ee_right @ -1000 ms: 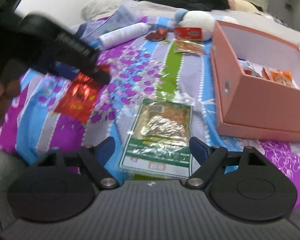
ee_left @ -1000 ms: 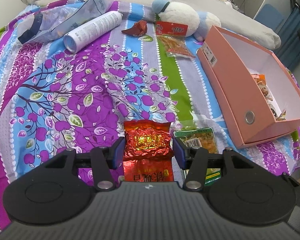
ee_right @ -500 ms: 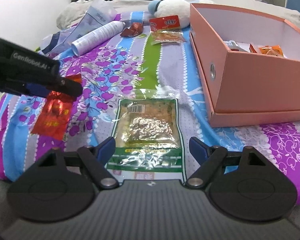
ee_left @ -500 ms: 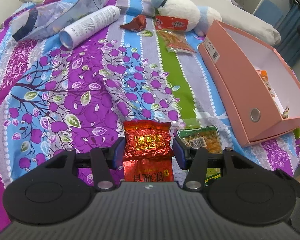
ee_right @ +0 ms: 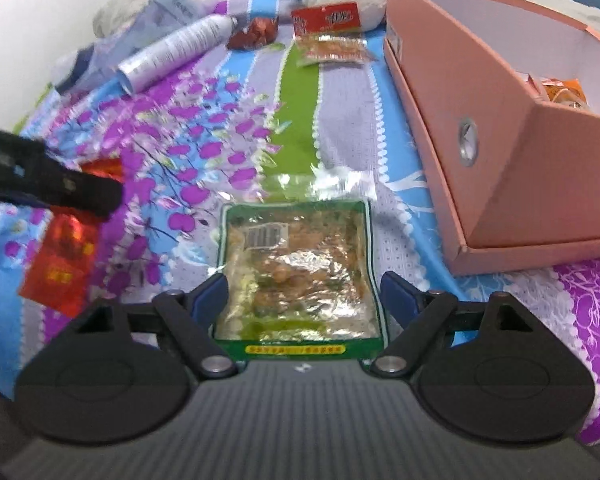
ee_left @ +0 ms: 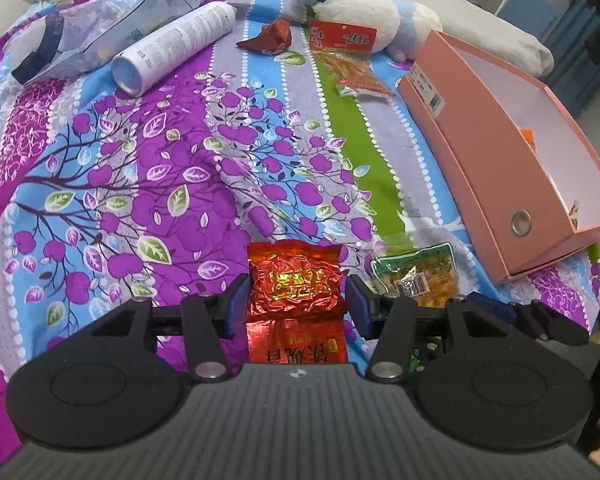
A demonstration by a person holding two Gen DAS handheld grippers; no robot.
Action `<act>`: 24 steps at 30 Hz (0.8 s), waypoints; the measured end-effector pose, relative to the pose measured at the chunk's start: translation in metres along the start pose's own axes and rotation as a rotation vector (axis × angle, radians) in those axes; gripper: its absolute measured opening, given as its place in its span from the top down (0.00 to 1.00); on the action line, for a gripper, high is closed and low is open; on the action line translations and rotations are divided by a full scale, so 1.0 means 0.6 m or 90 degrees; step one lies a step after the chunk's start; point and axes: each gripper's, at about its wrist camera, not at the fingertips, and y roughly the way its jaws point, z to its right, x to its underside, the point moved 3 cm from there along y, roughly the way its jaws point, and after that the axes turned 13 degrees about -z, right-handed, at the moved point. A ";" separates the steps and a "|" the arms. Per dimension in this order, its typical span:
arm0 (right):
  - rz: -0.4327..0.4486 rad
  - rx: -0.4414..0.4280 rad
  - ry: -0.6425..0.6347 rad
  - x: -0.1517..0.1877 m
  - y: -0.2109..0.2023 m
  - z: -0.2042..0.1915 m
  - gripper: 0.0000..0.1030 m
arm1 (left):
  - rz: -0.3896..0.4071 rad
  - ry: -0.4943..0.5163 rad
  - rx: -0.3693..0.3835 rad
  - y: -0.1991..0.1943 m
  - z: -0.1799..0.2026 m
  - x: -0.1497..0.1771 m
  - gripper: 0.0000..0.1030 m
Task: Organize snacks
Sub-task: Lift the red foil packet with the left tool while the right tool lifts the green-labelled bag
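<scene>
We see the left tongs point(ee_left: 296, 304) pinching a red foil snack packet point(ee_left: 296, 288) – both blue pads press on its crumpled sides, and the packet runs from just ahead of the pads back under the tongs' body. In the right wrist view that same packet hangs from the dark left tongs at the left edge, above the bedspread point(ee_left: 148, 168), though the picture there is blurred. The right tongs point(ee_right: 304, 294) are spread wide and have just been opening further; a green-edged clear snack pouch point(ee_right: 300, 272) lies flat on the bedspread between the two pads, its long sides just inside them, and we cannot tell whether the pads touch it. The pouch's near end reaches back under the tongs, and its far end, with a barcode sticker, points toward the head of the bed. From the left wrist view the pouch sits just to the right of the red packet, partly hidden by the right tongs' arm. A pink cardboard box point(ee_right: 512, 184) stands open on the bedspread to the right of the pouch, near it but apart – a few orange packets show inside against its white lining. Farther up the bed lie a white spray can point(ee_left: 176, 46) on its side, a crumpled dark-red wrapper point(ee_left: 270, 36), a red-topped packet of orange strips point(ee_left: 348, 60) and a white plush toy point(ee_left: 356, 4).
</scene>
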 end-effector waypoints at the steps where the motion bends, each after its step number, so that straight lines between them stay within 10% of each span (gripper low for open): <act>1: 0.003 0.000 0.005 -0.002 0.002 0.001 0.14 | 0.000 0.001 0.000 0.001 -0.001 -0.001 0.45; 10: 0.001 -0.017 -0.017 -0.017 0.025 -0.001 0.13 | 0.014 0.000 -0.001 -0.013 -0.001 0.014 0.45; 24: 0.002 -0.011 -0.042 -0.022 -0.009 -0.004 0.50 | 0.037 -0.036 0.000 -0.034 0.030 0.030 0.44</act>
